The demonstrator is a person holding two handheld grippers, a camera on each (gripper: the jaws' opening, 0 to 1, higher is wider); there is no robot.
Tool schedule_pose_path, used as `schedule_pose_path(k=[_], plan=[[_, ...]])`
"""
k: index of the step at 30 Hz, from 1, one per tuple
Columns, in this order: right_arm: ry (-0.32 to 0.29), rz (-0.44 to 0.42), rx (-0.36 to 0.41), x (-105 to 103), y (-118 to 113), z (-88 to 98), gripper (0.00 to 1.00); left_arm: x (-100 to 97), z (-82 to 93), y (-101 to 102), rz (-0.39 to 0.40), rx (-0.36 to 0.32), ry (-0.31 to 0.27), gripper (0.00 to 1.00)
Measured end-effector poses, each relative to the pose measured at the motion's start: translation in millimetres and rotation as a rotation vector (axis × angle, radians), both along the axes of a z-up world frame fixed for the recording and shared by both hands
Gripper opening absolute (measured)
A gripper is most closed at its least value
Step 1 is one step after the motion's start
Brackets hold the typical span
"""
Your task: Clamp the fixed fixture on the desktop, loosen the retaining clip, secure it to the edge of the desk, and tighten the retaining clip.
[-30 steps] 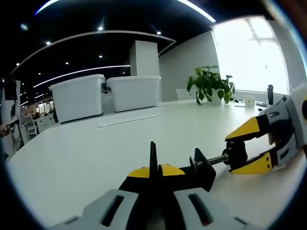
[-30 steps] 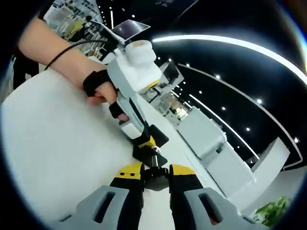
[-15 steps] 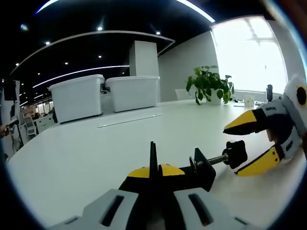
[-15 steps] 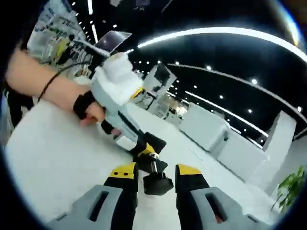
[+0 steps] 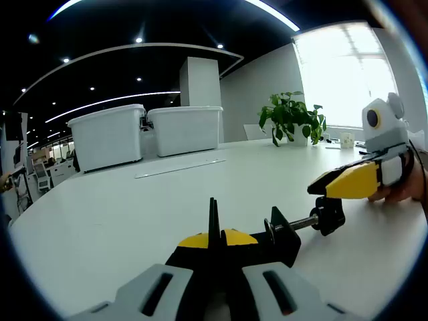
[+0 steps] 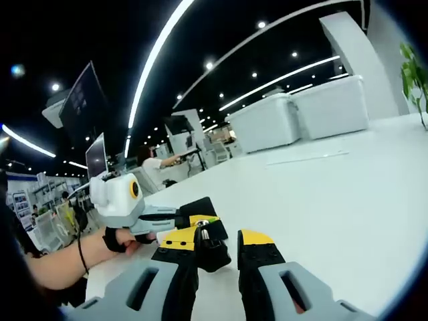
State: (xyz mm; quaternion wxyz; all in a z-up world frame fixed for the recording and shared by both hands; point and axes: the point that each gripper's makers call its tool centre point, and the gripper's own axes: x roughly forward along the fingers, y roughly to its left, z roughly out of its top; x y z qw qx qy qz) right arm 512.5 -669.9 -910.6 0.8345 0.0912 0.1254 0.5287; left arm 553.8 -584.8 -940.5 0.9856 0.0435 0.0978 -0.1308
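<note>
**Knob grip looks loose while the clamp body is pinched hard**

Nearest to me in the left gripper view, my left gripper has its jaws clenched on the black body of the fixture, which sits low over the white desktop. From that body a threaded screw runs out to a black knob, the retaining clip's tightener as I read it. My right gripper reaches in there from the right, its yellow tips at the knob; from this side I cannot tell whether they pinch it or merely lie against it.

In the right gripper view, the right gripper's jaws stand apart, with the knob between the tips, nearer the left one, and I see a gap on the other side, so I judge it released.

My worries: if I twist now, the tips could skid off the knob and nothing loosens. If I close off-centre, the knob may pop sideways and lever the fixture out of the left jaws onto the desktop. The desk's edge is not clearly visible near the fixture, so carrying it there with a half-loosened screw risks it slipping.

Farther off stand two white bins and a potted plant, well apart from the work.
</note>
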Motion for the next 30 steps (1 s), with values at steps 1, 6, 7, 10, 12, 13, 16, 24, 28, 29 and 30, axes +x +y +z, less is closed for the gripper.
schedule_pose_path(k=[1,6,7,10,12,13,16,24,28,29,30], plan=[[-0.001,0.0,-0.001,-0.1,0.6,-0.4,0.21,-0.2,0.0,-0.1,0.0,0.0,0.0,0.05],[-0.001,0.03,-0.006,-6.9,5.6,-2.1,0.19,-0.7,-0.2,-0.8,-0.001,0.001,-0.001,0.05],[-0.013,0.04,-0.02,-9.7,7.2,-3.6,0.19,-0.7,-0.2,-0.8,-0.001,0.001,0.0,0.05],[-0.081,0.048,-0.078,-13.0,11.0,-10.0,0.2,-0.5,-0.2,-0.7,0.0,0.001,0.0,0.05],[-0.078,0.047,-0.076,-12.8,10.7,-9.9,0.2,-0.7,-0.2,-0.8,0.0,0.001,-0.001,0.05],[-0.07,0.049,-0.071,-12.2,10.8,-9.9,0.2,-0.9,-0.3,-0.9,0.0,0.001,-0.001,0.05],[-0.075,0.053,-0.068,-12.7,11.0,-9.9,0.2,0.4,0.0,-0.1,0.0,0.001,0.0,0.05],[-0.277,0.054,-0.153,-15.6,13.9,-5.7,0.19,-0.4,0.1,-0.4,0.002,0.001,0.0,0.05],[-0.31,0.056,-0.16,-15.4,15.1,-5.8,0.19,0.1,0.1,0.7,0.007,0.001,0.0,0.05],[-0.307,0.056,-0.158,-15.2,15.1,-5.9,0.19,0.3,0.1,0.8,0.007,0.001,0.0,0.05],[-0.308,0.057,-0.159,-15.0,15.3,-6.0,0.19,0.4,0.1,0.8,0.007,0.001,0.0,0.05]])
